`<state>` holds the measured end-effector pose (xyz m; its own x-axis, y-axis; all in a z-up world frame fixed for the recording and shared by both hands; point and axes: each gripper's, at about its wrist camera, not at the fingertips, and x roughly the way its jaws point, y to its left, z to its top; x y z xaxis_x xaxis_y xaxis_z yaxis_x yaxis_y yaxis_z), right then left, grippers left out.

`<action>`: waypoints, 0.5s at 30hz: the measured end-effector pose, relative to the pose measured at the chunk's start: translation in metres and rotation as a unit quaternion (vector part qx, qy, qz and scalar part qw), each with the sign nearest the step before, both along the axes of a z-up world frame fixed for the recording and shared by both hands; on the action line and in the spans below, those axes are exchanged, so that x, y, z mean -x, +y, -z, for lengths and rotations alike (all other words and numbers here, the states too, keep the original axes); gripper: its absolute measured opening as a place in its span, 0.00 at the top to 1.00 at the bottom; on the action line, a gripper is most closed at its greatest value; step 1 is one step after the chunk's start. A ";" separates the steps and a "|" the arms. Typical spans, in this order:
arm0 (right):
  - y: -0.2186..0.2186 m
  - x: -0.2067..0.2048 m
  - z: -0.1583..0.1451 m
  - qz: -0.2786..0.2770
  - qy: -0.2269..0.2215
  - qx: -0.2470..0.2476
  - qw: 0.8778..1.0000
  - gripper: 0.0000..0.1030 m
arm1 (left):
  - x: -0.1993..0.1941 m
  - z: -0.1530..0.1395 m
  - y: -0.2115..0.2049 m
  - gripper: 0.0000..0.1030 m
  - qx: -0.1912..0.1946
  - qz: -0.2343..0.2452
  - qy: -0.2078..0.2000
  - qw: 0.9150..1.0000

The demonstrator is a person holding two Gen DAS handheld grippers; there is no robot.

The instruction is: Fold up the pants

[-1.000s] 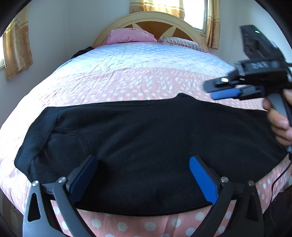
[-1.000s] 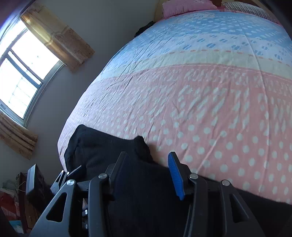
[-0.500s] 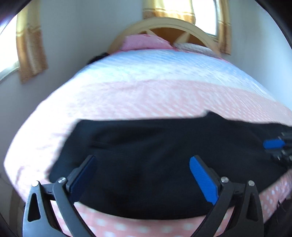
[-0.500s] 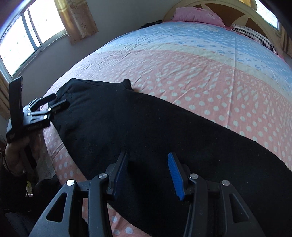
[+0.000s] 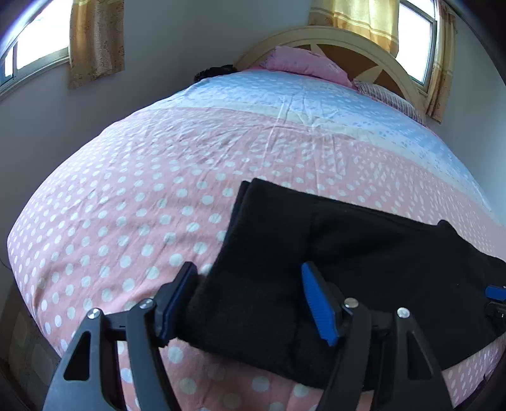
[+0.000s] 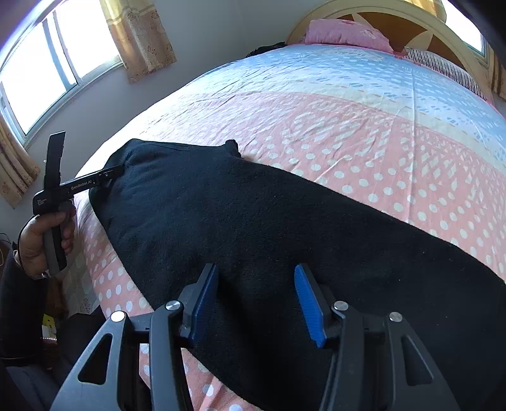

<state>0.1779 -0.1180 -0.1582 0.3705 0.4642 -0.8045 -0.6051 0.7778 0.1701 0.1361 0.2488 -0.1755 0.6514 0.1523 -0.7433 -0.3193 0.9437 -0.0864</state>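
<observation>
One pair of black pants [image 5: 363, 253] lies across the near edge of the bed [image 5: 158, 189], on the pink dotted cover. Two grippers are there. The left gripper [image 5: 249, 303] is spread wide around the left end of the pants. The right gripper [image 6: 256, 300] is also spread, over the cloth. Two pillows [image 6: 344, 31] lie at the headboard [image 6: 379, 12].
</observation>
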 end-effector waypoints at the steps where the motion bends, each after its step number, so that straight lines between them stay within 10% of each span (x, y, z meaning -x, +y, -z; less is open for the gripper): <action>1: -0.005 0.000 -0.003 0.005 -0.002 -0.002 1.000 0.49 | 0.002 -0.004 0.001 0.26 -0.007 -0.012 0.001 1.000; 5: -0.063 -0.002 -0.019 0.058 -0.019 -0.024 0.998 0.49 | 0.012 -0.037 -0.024 0.23 -0.079 -0.028 -0.032 0.996; 8: -0.128 -0.002 -0.034 0.136 -0.036 -0.038 0.989 0.49 | 0.006 -0.062 -0.060 0.20 -0.056 0.027 -0.069 0.996; 15: -0.324 0.043 -0.063 0.369 -0.068 -0.065 0.925 0.49 | -0.058 -0.092 -0.215 0.17 -0.024 0.258 -0.076 0.963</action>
